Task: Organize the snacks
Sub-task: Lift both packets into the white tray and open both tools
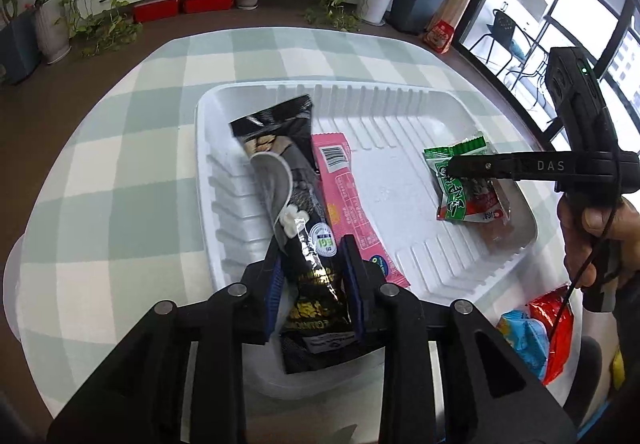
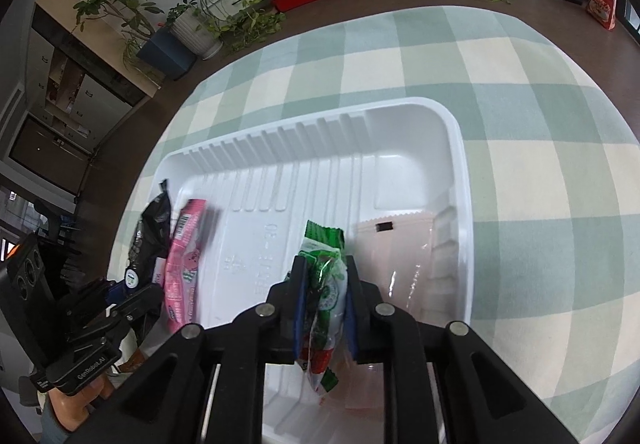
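Over the white tray [image 1: 400, 115] on the checked tablecloth [image 1: 120, 163], the left gripper [image 1: 312, 264] is pinching a black snack packet [image 1: 288, 179] between its blue pads [image 1: 354, 276] — the packet is lying along the tray's left side, just beside a pink packet [image 1: 348, 195]. Off to the right, the other gripper is reaching across a green packet. From the right wrist, the right gripper [image 2: 323, 276] is gripping that green packet [image 2: 326, 280] over the tray floor — a clear pouch [image 2: 400, 264] is lying just beside it.
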Action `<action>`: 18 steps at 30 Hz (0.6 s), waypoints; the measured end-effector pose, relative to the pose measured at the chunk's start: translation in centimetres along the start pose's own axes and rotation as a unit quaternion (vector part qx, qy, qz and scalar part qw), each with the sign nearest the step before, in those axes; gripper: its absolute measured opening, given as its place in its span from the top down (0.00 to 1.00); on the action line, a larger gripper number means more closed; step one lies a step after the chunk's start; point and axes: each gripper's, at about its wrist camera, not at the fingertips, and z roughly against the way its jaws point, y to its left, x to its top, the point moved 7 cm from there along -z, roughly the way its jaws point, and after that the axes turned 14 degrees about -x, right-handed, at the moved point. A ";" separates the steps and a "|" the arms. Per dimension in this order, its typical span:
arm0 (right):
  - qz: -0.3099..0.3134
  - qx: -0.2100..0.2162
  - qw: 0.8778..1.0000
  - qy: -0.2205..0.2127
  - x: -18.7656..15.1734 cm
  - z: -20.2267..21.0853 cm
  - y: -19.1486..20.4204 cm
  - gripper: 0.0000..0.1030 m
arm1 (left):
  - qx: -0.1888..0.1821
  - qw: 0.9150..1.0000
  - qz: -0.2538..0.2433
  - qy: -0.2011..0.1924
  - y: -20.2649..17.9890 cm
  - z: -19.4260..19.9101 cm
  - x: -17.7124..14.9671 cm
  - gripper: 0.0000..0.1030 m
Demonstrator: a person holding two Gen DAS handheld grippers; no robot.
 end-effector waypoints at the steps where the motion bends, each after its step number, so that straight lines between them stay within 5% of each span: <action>1: -0.002 0.001 1.000 -0.001 0.0 0.0 -0.1 0.81 | 0.000 1.000 -0.001 0.000 0.0 0.0 0.0 0.73; 5: 0.004 -0.007 1.000 -0.008 0.0 0.4 -0.1 0.78 | 0.000 1.000 -0.003 0.001 0.0 -0.1 0.2 0.68; 8: 0.003 -0.009 1.000 -0.018 0.1 0.8 -0.2 0.61 | 0.004 1.000 -0.005 -0.005 -0.2 0.3 0.3 0.47; 14: -0.009 -0.005 0.999 -0.032 0.6 2.3 -0.7 0.47 | 0.007 1.000 0.000 -0.026 -0.1 2.0 0.9 0.42; 18: -0.027 0.005 0.999 -0.046 0.9 4.6 -1.6 0.36 | 0.007 0.998 -0.004 -0.057 -0.7 4.5 1.4 0.22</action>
